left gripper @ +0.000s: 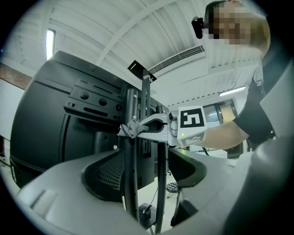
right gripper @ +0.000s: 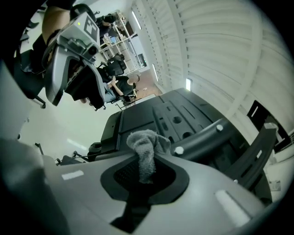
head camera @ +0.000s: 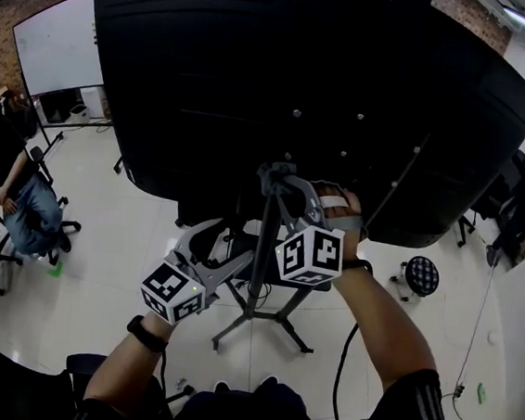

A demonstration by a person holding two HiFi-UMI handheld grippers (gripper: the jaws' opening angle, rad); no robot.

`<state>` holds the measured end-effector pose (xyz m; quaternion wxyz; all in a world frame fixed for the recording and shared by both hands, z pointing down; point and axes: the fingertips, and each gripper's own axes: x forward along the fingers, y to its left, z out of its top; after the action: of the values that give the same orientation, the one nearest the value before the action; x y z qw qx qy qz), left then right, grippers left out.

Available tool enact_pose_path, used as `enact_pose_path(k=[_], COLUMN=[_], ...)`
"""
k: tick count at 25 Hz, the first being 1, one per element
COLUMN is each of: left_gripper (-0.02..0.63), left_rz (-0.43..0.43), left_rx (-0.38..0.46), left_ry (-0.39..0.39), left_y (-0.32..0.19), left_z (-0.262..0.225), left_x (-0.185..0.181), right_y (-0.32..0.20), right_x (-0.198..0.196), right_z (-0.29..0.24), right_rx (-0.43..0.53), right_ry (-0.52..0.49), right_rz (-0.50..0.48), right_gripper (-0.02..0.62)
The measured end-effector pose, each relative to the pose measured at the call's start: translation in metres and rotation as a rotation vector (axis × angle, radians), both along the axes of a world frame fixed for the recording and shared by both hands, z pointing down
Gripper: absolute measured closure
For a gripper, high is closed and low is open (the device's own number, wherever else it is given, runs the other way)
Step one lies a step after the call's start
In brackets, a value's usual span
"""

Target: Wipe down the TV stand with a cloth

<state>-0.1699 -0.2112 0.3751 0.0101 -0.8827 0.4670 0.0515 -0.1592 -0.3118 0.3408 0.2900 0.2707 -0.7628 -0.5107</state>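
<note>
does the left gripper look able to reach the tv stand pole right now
Probably yes. The left gripper has its jaws apart, with the stand pole in line between them and nothing in front. The right gripper holds the cloth against the pole higher up, out of the way.

The TV stand's (head camera: 262, 251) top is lost against the dark TV (head camera: 210, 87)
</note>
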Motion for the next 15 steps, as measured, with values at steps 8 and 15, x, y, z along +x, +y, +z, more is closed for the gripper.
enact_pose_path(k=[8, 15], left_gripper=[0.282, 0.279], left_rz=[0.057, 0.057], left_rx=[-0.056, -0.119], left_ry=[-0.001, 0.001], left_y=[0.008, 0.005], left_z=[0.039, 0.081], left_x=[-0.006, -0.007], right_y=[-0.001, 0.002], right_x=[-0.003, -0.001], right_z=[0.056, 0.106], right_rx=[-0.045, -0.081], right_ry=[0.048, 0.090], right_rz=[0.067, 0.059], right_gripper=[0.558, 0.558])
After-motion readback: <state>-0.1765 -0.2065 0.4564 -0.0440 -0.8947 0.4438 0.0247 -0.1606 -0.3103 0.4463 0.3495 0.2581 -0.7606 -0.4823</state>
